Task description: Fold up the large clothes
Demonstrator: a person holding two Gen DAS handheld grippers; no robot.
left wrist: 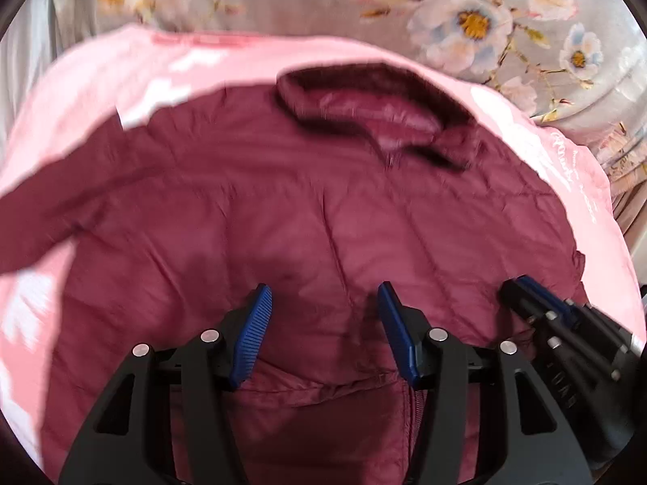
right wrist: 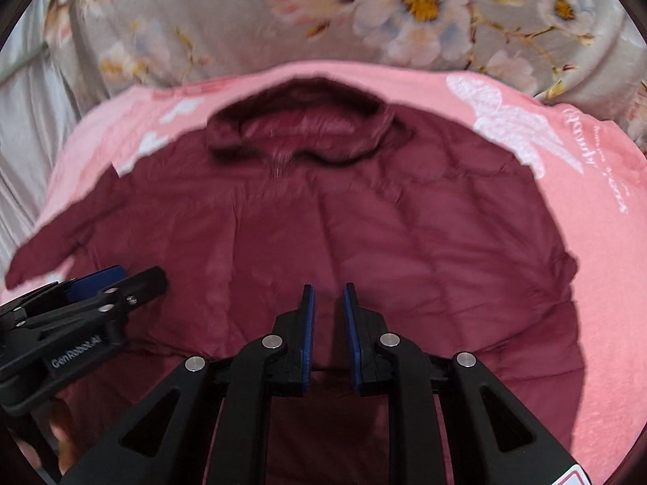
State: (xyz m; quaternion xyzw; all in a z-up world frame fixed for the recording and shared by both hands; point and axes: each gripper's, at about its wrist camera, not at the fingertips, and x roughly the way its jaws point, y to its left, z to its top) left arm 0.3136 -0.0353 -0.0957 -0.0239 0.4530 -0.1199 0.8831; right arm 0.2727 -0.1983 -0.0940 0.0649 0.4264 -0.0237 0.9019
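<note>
Across the pink blanket (right wrist: 546, 218) on the bed, your maroon quilted jacket (right wrist: 364, 234) lies spread flat, its dark furry collar (right wrist: 299, 121) toward the far edge by the grey floral bedding (right wrist: 202, 20). One sleeve (right wrist: 52, 250) trails toward the bed's left edge. Your left gripper (left wrist: 323, 303) hovers with ribbed blue pads (left wrist: 254, 331) set apart, nothing between them. Your right gripper (right wrist: 328, 295) shows a narrow empty gap above the smooth, stitched fabric.

Maroon jacket (left wrist: 283, 218): quilted cloth, faint sheen, with a darker furry collar (left wrist: 376, 76). Under it a soft matt pink blanket (right wrist: 586, 242). Gripper fingers (left wrist: 250, 335): ribbed blue pads, matt black plastic, shiny metal pins.
</note>
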